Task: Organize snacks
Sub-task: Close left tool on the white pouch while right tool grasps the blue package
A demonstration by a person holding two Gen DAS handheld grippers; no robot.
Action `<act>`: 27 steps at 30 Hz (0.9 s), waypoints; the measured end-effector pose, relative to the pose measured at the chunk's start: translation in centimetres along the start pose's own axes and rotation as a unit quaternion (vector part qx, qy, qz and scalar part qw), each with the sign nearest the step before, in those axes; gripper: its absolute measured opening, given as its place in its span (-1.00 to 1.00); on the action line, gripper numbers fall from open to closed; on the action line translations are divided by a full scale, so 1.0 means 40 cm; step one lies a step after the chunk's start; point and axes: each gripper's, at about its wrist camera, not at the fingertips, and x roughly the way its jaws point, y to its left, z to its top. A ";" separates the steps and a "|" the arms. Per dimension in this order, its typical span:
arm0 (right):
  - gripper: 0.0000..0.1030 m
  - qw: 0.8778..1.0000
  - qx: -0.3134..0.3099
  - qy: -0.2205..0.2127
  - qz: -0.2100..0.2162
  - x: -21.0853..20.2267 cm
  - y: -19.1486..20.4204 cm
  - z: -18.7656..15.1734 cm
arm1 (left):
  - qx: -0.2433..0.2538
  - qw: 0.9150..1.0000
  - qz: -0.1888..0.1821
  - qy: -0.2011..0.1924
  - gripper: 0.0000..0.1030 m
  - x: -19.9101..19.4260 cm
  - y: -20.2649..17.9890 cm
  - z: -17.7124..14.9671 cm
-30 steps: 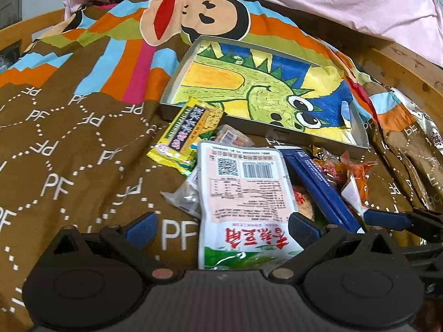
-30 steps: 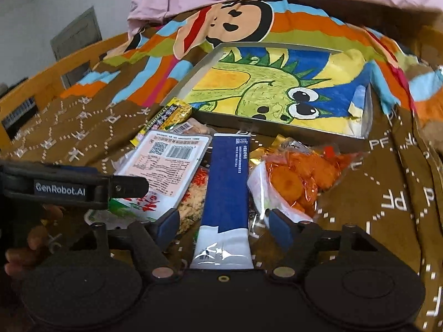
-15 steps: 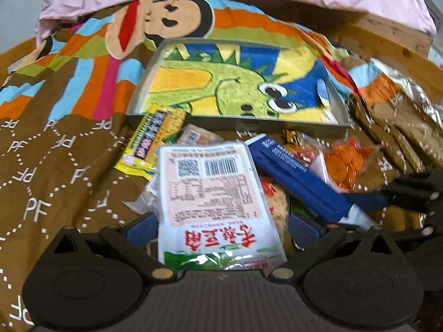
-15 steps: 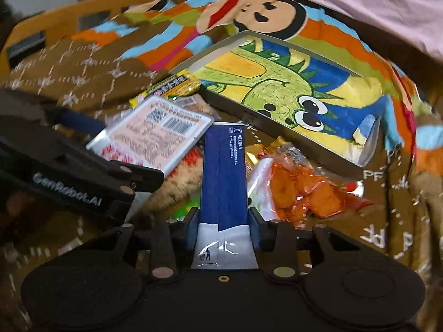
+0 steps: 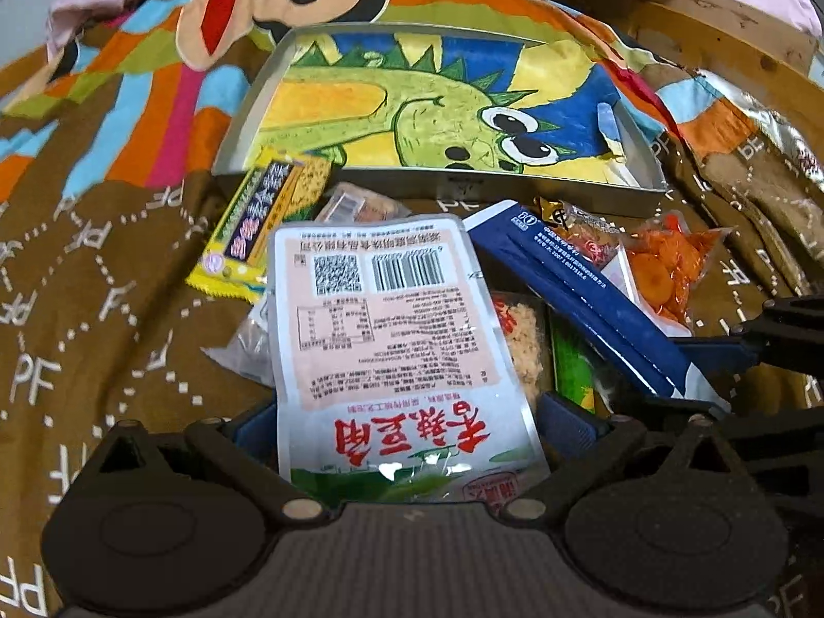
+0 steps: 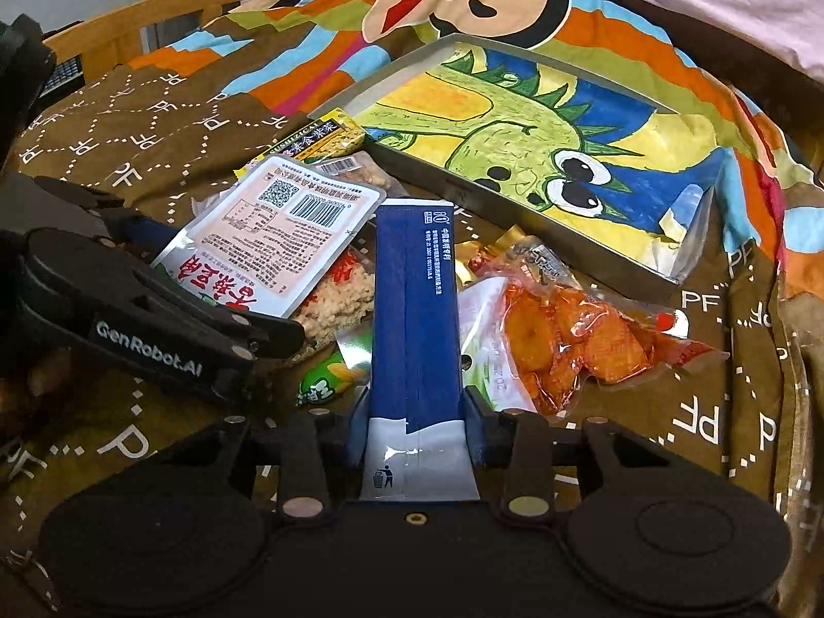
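brown blanket (image 5: 92, 278) | left tool (image 5: 407, 427) grips white pouch (image 5: 391, 340) | right tool (image 6: 417, 427) grips blue pack (image 6: 414, 309) (ends hidden)

Two wrist cams, low and close over the bed

Both face the dinosaur tray (image 5: 443, 190) (image 6: 515, 195), sharing the snack pile (image 5: 391, 319) (image 6: 412, 283) from left and right.

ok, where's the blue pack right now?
Blue pack is clamped in the right hand-held gripper, between the white pouch and the orange snack bag, short of the tray.
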 end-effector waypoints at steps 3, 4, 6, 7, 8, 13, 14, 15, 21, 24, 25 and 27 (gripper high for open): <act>-0.22 1.000 0.001 0.000 0.000 0.000 0.001 -0.001 | -0.017 1.000 -0.017 0.006 0.90 -0.005 0.015 0.002; -0.21 1.000 0.000 0.001 -0.001 0.001 0.001 0.000 | -0.020 1.000 -0.019 0.007 0.87 -0.007 0.018 0.002; -0.21 1.000 -0.001 0.001 -0.004 0.002 0.005 0.000 | -0.024 1.000 -0.018 0.009 0.84 -0.014 0.017 -0.001; -0.21 1.000 -0.001 0.000 -0.005 0.002 0.004 -0.001 | -0.024 1.000 -0.016 0.009 0.82 -0.018 0.014 -0.001; -0.21 1.000 0.000 0.000 -0.007 0.002 0.004 -0.001 | -0.023 1.000 -0.013 0.009 0.80 -0.025 0.012 -0.004; -0.20 1.000 0.008 -0.003 -0.011 0.001 0.009 -0.007 | -0.044 0.999 -0.008 0.002 0.67 -0.060 0.011 -0.033; -0.20 1.000 0.008 -0.005 -0.012 0.003 0.010 -0.008 | -0.048 0.999 -0.010 0.001 0.67 -0.063 0.013 -0.039; -0.20 1.000 0.008 -0.005 -0.011 0.008 0.011 -0.009 | -0.050 0.999 -0.013 0.002 0.67 -0.064 0.016 -0.046; -0.11 0.999 0.020 -0.026 -0.010 0.024 0.015 -0.010 | -0.082 0.996 -0.021 -0.007 0.56 -0.079 0.037 -0.057; -0.19 0.999 0.029 -0.031 -0.009 0.023 0.011 -0.012 | -0.094 0.995 -0.019 -0.011 0.51 -0.087 0.042 -0.064; -0.24 0.999 0.034 -0.031 -0.010 0.021 0.011 -0.011 | -0.098 0.995 -0.018 -0.011 0.51 -0.089 0.042 -0.068; -0.27 0.999 0.039 -0.027 -0.019 0.014 0.017 -0.012 | -0.104 0.994 -0.015 -0.011 0.50 -0.094 0.043 -0.075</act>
